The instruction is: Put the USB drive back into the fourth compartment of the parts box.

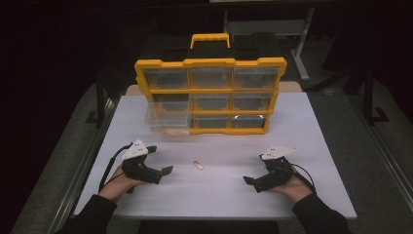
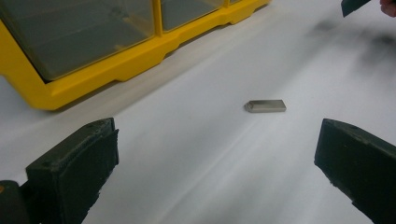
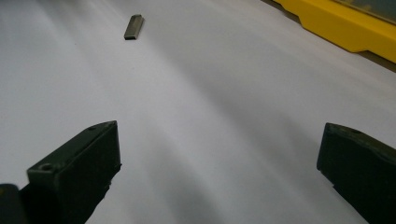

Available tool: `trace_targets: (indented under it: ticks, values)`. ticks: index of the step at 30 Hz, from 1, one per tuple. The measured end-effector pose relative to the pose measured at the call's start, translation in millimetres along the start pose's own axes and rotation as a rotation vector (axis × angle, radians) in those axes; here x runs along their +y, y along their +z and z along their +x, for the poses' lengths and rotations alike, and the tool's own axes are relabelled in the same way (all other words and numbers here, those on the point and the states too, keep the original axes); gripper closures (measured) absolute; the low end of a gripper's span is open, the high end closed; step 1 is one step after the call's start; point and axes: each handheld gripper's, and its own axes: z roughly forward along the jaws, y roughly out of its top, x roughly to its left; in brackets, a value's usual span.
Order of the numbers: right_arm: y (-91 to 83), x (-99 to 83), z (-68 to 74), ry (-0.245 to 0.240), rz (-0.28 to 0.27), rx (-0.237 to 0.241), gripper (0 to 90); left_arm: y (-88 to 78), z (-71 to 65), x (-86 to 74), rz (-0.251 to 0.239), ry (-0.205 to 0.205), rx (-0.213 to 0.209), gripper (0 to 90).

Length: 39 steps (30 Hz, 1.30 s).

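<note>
Small metal bar (image 1: pixel 197 165) flat on white table (image 1: pixel 302 126), frame centre, between left gripper (image 1: pixel 161 161) and right gripper (image 1: pixel 249 181), touching neither. Both released, jaws wide apart, empty. Yellow drawer organizer (image 1: pixel 210 95) above, well apart.

Two hand-held grippers, both held low with jaws spread wide.

Left hand-held gripper (image 1: pixel 157 159) gripped from beneath in the left hand (image 1: pixel 118 185), jaws angled toward the right one; right hand-held gripper (image 1: pixel 254 176) cradled in the right hand (image 1: pixel 295 188), jaws angled back toward the left one; dark sleeves behind both.
</note>
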Motion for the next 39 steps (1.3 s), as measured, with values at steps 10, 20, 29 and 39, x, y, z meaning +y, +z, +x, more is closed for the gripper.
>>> trace_targets:
  ticks: [10, 20, 29, 39]
  values:
    - [-0.4, 1.5, 0.4, 0.01, -0.003, 0.018, 0.0, -7.9, -1.7, -8.2, -0.026, 0.006, 0.015, 0.0]
    - [-2.0, 14.6, 3.9, 0.008, 0.009, 0.064, 0.0, -8.3, -2.1, -8.5, -0.023, 0.005, 0.027, 0.0]
    - [2.4, 29.7, 8.1, 0.012, 0.018, 0.072, 0.0, -8.2, -1.6, -8.6, -0.027, -0.006, 0.025, 0.0]
    - [11.2, 45.6, 11.4, -0.005, 0.039, 0.09, 0.0, -6.0, -1.7, -8.3, -0.018, -0.013, 0.009, 0.0]
